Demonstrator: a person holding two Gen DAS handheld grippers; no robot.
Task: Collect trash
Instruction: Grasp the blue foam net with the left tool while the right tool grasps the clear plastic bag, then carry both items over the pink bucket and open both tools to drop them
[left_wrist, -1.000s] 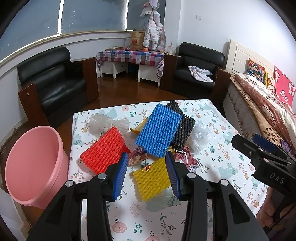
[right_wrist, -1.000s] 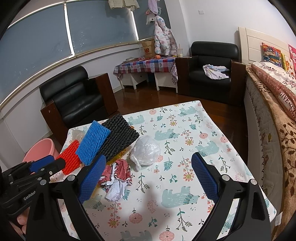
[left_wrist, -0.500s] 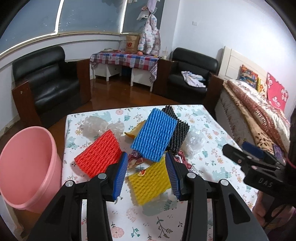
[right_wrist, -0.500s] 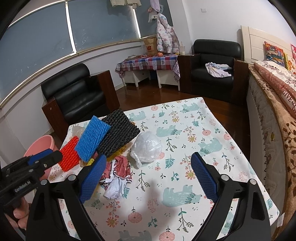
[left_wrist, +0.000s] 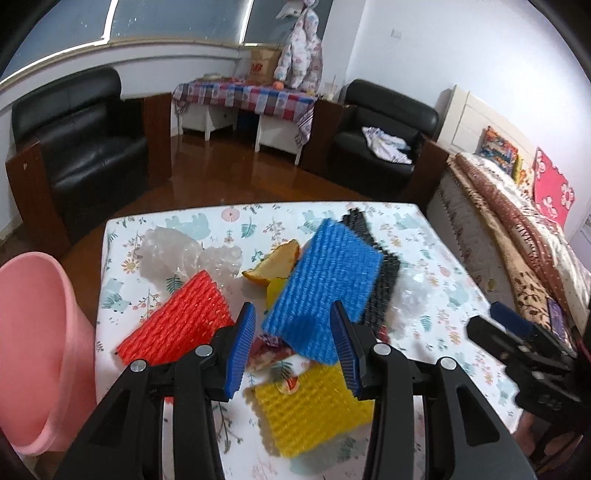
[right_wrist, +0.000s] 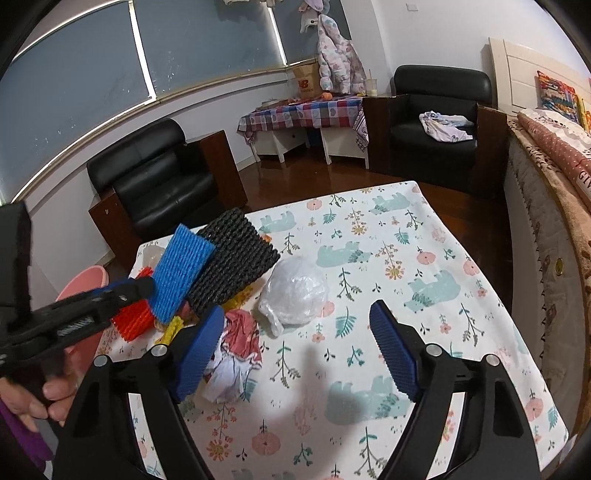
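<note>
Trash lies piled on a floral tablecloth: a red foam net, a blue foam net lying over a black one, a yellow net, an orange peel and clear plastic bags. My left gripper is open just above the blue net's near edge, its pads touching nothing. My right gripper hovers over the cloth with its jaws closing. A crumpled red-and-white wrapper lies by its left finger, and a white plastic bag sits just ahead.
A pink bin stands on the floor at the table's left edge. Black armchairs and a checked side table are behind. A bed runs along the right. A hand holds the left gripper.
My left gripper has moved forward and down over the pile, so the blue net's edge now sits between its fingertips. The right jaws have narrowed a little.
</note>
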